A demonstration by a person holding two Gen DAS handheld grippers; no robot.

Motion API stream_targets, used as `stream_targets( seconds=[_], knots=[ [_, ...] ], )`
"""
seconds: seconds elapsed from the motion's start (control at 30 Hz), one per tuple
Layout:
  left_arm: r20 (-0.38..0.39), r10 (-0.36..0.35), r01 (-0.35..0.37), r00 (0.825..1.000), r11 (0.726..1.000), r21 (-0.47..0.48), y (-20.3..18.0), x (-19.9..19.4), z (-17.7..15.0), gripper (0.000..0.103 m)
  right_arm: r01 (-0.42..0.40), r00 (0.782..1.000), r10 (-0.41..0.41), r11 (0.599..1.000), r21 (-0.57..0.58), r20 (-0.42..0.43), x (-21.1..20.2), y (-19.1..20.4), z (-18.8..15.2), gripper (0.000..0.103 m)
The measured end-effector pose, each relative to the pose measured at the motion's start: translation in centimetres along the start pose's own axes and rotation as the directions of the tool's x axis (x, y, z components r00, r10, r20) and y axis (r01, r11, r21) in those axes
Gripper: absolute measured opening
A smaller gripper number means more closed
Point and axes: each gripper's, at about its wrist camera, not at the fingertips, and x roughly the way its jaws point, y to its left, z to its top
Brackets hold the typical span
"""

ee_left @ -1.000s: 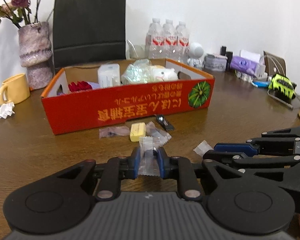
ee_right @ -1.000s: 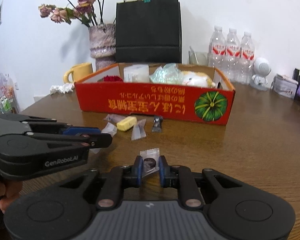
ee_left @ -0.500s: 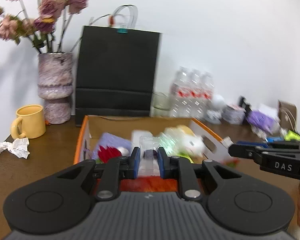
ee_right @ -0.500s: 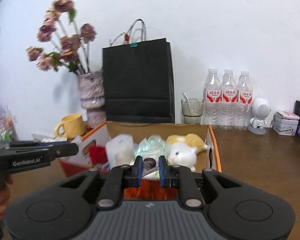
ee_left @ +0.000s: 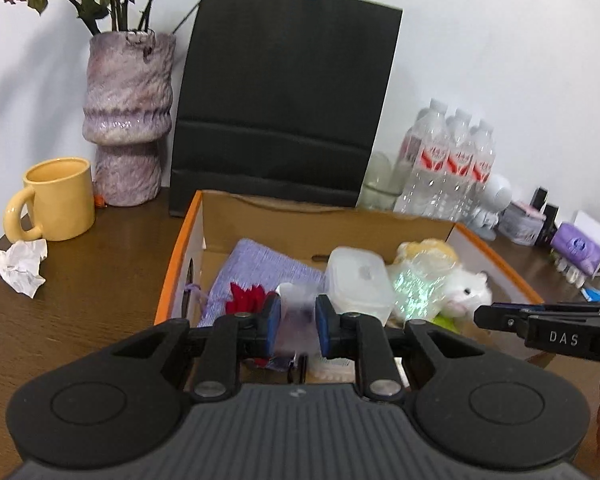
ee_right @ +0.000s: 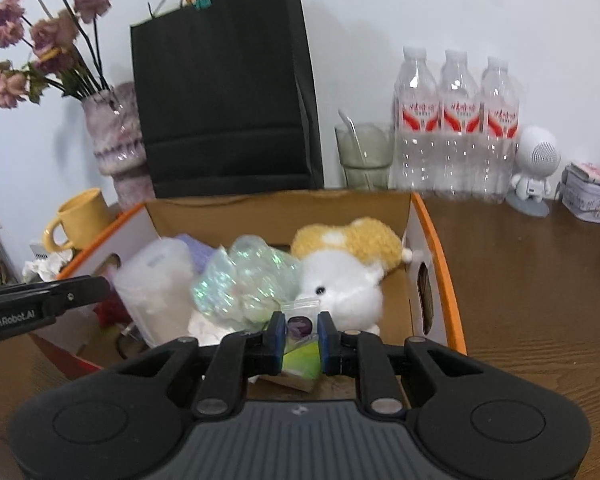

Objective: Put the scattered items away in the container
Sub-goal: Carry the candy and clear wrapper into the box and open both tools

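Over the open cardboard box, both grippers hang with a small clear sachet each. The left gripper has a frosted sachet between its blue pads; its jaws have just been opening a little, yet the packet sits upright between them and does not look dropped. The right gripper has a clear zip sachet with a dark round piece inside; its jaws have likewise just been easing apart, the packet between them, and whether the pads press on it cannot be told for sure.

Inside the box lie a lilac knitted pouch, a red spiky piece, a white lidded plastic tub, an iridescent crinkled wrapper, a white plush animal and a tan plush.

By my judgement the task is well on: much is packed, and these two sachets are at the point of release. The table in front of the box is hidden behind the grippers in both views, so what remains scattered there cannot be told.

Beyond the box stand a black paper bag, a mottled vase, a yellow mug beside crumpled tissue, and three water bottles.
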Motion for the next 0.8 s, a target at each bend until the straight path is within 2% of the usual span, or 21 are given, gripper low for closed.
stream_targets(
  seconds=[0.03,0.07,0.1,0.13,0.17,0.2,0.27,0.3,0.33,0.47,0.67,0.8],
  knots=[
    [-0.004,0.002,-0.002,1.000,1.000,0.004,0.0,0.1,-0.1,0.033,0.003,1.000,-0.003,1.000,0.004,-0.003,0.1,-0.1,0.0,0.019],
    [-0.006,0.003,-0.003,1.000,1.000,0.007,-0.1,0.1,-0.2,0.036,0.008,1.000,-0.008,1.000,0.007,-0.004,0.1,-0.2,-0.1,0.023],
    [-0.004,0.009,-0.009,1.000,1.000,0.011,-0.2,0.1,-0.3,0.042,0.005,1.000,-0.005,1.000,0.010,-0.006,0.1,-0.3,0.0,0.040],
    [-0.001,0.016,-0.016,1.000,1.000,0.014,-0.3,0.0,-0.4,0.051,-0.003,1.000,0.003,1.000,0.017,-0.006,0.0,-0.4,0.0,0.051],
    [0.006,0.021,-0.022,1.000,1.000,0.014,-0.4,-0.1,-0.4,0.056,-0.007,1.000,0.007,1.000,0.017,0.000,-0.2,-0.4,0.1,0.068],
    [0.014,0.021,-0.021,1.000,1.000,0.013,-0.5,-0.3,-0.3,0.063,-0.004,1.000,0.004,1.000,0.007,0.009,-0.4,-0.3,0.1,0.074],
    [0.027,0.021,-0.021,0.999,1.000,0.009,-0.6,-0.6,-0.2,0.080,0.012,1.000,-0.012,1.000,-0.018,0.027,-1.0,0.1,0.2,0.080],
    [0.035,0.028,-0.028,0.999,1.000,0.005,-0.6,-0.8,-0.1,0.093,0.018,0.999,-0.017,1.000,-0.024,0.034,-1.2,0.3,0.3,0.087],
    [0.046,0.040,-0.041,0.998,0.999,0.003,-0.7,-1.0,0.0,0.102,0.022,0.999,-0.021,0.999,-0.027,0.041,-1.4,0.4,0.4,0.090],
    [0.055,0.055,-0.056,0.997,0.998,0.013,-1.2,-1.1,0.0,0.103,0.042,0.999,-0.041,0.998,-0.050,0.035,-1.7,0.9,0.5,0.095],
    [0.053,0.069,-0.070,0.996,0.997,0.022,-1.6,-1.4,0.0,0.103,0.044,0.999,-0.042,0.996,-0.073,0.030,-1.9,1.6,0.4,0.095],
    [0.080,0.061,-0.063,0.995,0.998,0.019,-1.6,-2.6,0.2,0.103,0.045,0.998,-0.042,0.997,-0.064,0.051,-2.7,1.5,0.5,0.095]
  ],
)
